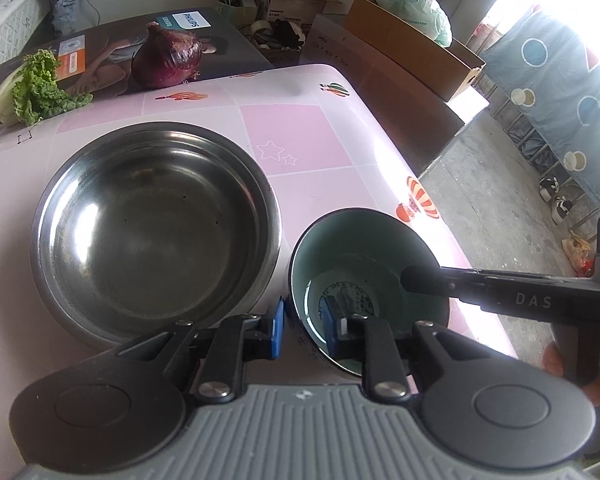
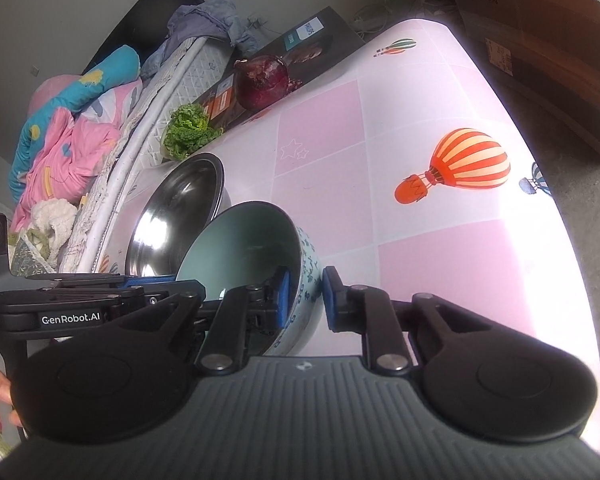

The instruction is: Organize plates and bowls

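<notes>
Pink balloon-print worktop (image 1: 300,136), cluttered room behind: both claws on one bowl.

You have the left claw (image 1: 302,326) pinching the near rim of the ceramic bowl (image 1: 352,256), one blue pad outside the wall, the other inside. Your right claw (image 2: 306,294) pinches the same bowl's rim from the opposite side, again one pad in, one out. Both look pressed onto the wall. The bowl sits near the worktop's right edge, at about 4 o'clock from the steel bowl (image 1: 152,216), rims nearly touching. A red onion (image 1: 166,56) and lettuce (image 1: 36,88) lie far back at 11 o'clock. Judged step: grasp made, lift not yet done. Next move likely calls for raising both claws together, keeping the bowl level, then setting it down centred inside the steel bowl without knocking its rim.
</notes>
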Available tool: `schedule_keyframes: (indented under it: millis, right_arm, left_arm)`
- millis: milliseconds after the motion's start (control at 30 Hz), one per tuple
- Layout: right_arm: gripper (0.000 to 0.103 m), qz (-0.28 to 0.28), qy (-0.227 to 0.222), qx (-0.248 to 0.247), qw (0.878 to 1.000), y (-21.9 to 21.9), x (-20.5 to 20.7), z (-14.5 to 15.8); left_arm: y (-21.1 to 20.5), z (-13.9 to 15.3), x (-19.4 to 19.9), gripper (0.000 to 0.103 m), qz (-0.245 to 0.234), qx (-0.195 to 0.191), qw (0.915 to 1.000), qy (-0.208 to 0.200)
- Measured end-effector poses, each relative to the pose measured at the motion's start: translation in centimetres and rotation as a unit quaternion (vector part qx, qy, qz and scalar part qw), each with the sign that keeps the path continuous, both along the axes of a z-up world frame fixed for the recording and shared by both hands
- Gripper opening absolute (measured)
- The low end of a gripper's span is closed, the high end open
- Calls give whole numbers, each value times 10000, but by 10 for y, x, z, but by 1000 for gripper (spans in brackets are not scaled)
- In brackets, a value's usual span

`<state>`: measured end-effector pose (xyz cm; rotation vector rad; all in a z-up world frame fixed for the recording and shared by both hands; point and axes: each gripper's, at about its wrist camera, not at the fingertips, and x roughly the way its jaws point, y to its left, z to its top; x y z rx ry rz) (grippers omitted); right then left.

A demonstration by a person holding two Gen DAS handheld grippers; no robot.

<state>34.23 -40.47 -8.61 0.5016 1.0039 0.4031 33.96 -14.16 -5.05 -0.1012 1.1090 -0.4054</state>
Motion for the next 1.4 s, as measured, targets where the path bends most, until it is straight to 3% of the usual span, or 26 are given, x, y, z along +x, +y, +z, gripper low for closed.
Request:
schedule_keyframes:
  millis: [233, 567, 1067, 1400]
  right_arm:
    - [14, -56, 87, 94, 9999, -18, -11, 0]
    - [20, -104, 290, 481, 9984, -32, -15, -8]
    - [24, -114, 456, 511, 9976, -21, -12, -19]
    - [24, -173, 485, 536, 9972, -19, -13, -22]
  left_arm:
    - [-9, 0, -12, 21, -361, -38, 9993, 70]
    - [-20, -9, 1, 20, -315, 151, 9992, 182]
    - [-22, -21, 13, 14, -121, 109, 9987, 476]
    - [-23, -20, 13, 13, -102, 83, 9988, 465]
